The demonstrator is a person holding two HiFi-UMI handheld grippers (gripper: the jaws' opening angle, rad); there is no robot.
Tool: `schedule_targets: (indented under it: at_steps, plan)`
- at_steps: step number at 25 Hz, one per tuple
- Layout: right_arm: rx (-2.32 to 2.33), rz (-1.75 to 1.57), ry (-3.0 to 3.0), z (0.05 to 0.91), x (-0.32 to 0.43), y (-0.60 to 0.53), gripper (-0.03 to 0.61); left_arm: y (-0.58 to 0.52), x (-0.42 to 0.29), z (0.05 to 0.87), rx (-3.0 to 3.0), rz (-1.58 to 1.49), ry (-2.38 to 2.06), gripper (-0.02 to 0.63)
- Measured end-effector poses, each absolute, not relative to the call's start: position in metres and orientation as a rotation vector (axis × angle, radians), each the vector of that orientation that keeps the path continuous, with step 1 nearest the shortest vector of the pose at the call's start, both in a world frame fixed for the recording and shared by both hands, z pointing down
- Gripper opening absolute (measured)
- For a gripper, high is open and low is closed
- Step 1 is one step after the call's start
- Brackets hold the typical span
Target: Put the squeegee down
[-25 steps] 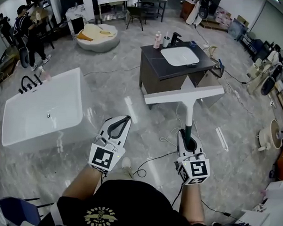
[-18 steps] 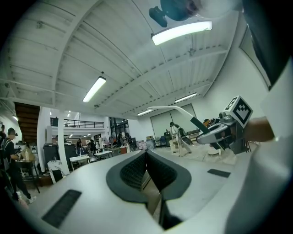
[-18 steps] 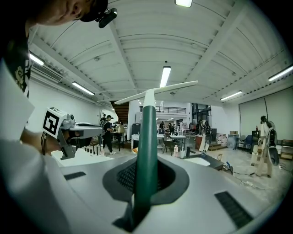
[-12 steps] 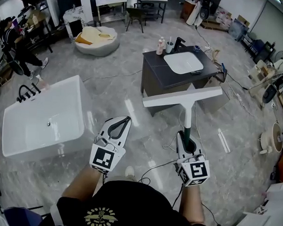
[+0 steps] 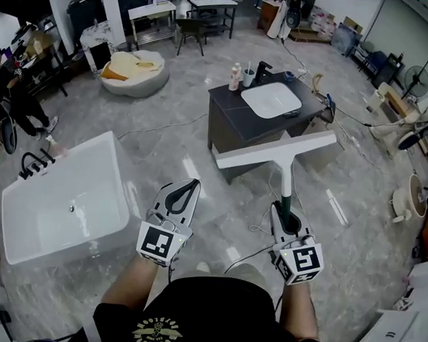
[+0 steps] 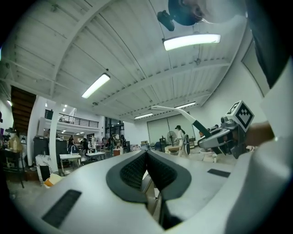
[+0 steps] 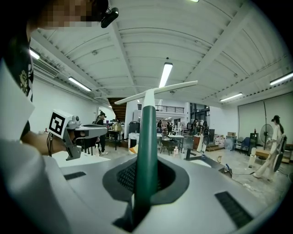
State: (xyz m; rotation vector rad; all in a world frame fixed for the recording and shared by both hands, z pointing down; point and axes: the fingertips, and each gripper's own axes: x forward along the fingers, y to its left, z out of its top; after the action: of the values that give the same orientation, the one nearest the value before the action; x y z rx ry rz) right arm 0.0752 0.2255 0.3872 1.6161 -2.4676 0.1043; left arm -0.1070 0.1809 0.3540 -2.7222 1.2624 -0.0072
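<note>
The right tongs (image 5: 283,212) are clamped on the dark green handle of the squeegee (image 5: 282,150). In the right gripper view the handle runs straight out between the two pads of those tongs (image 7: 145,170), and the squeegee (image 7: 147,132) turns white further out and ends in a long white crossbar. The left tongs (image 5: 188,187) are pressed together with nothing between them. The left gripper view shows the pads of these tongs (image 6: 146,155) meeting along their length, with the squeegee (image 6: 192,119) off to the right in the other gripper.

The squeegee is held in the air over the grey floor (image 5: 186,158), on the near side of the dark table (image 5: 227,103). In the head view its crossbar lies across that table's near lower edge, right end slightly raised. Both tongs point towards the table, the left one further to its left.

A white basin (image 5: 271,100) is set in the table's top, and a black tap (image 5: 263,68), a cup (image 5: 248,77) and a bottle (image 5: 235,77) stand along its far edge. A white bathtub (image 5: 64,203) stands on the floor well to the left of the table.
</note>
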Motion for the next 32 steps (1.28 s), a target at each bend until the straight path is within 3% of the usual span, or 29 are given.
schedule_targets:
  at_steps: [15,32]
  plan:
    - [1.617,0.163,-2.509,0.396,0.087,0.184,0.044,0.136,-0.097,0.374,-2.672,-0.124,1.270,0.023]
    - [1.584,0.237,-2.560,0.409,0.123,0.060,0.044,0.022,-0.047,0.383,-2.730,-0.172,1.307,0.023]
